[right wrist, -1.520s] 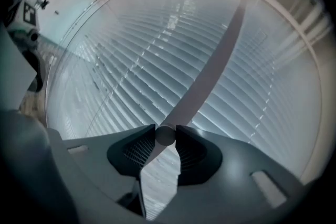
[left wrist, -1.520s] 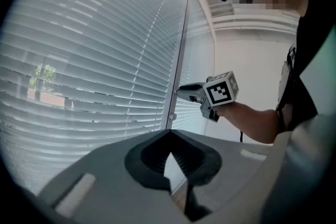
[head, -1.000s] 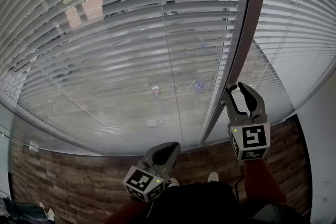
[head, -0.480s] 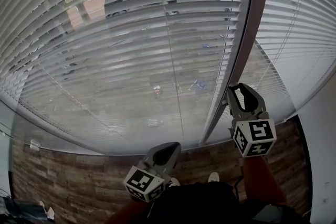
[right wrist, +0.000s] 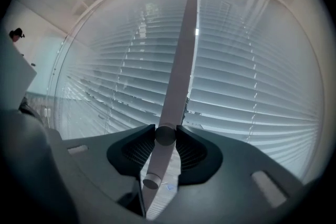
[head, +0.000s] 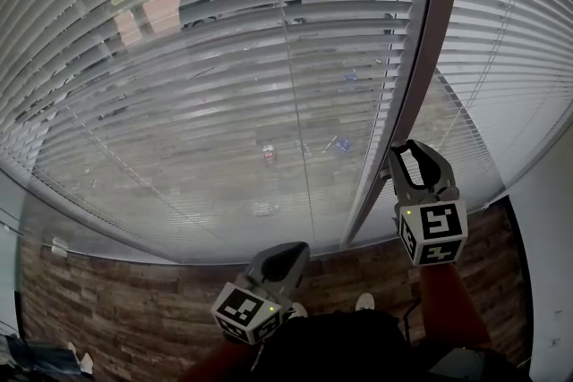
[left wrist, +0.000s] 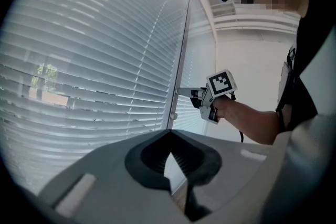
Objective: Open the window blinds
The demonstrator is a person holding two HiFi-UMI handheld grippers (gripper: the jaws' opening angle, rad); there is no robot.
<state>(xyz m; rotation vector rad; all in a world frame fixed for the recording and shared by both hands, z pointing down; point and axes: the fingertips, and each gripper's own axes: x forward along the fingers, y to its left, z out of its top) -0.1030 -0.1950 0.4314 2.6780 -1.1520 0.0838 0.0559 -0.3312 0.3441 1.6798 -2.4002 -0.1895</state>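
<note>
Daylight comes through a wide window (head: 143, 13) above a wood-plank floor (head: 134, 309), white wall (head: 551, 264) at right

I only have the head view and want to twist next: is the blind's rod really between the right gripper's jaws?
Observer: Yes; in the right gripper view the rod runs between the jaws of the right gripper. They have just been closing, and their tips look to touch it.
Operator: Where does the rod end?
Observer: Its cut end shows just below the jaws.
Operator: And the other one?
Observer: The left gripper is shut, tips together, nothing between them.
</note>
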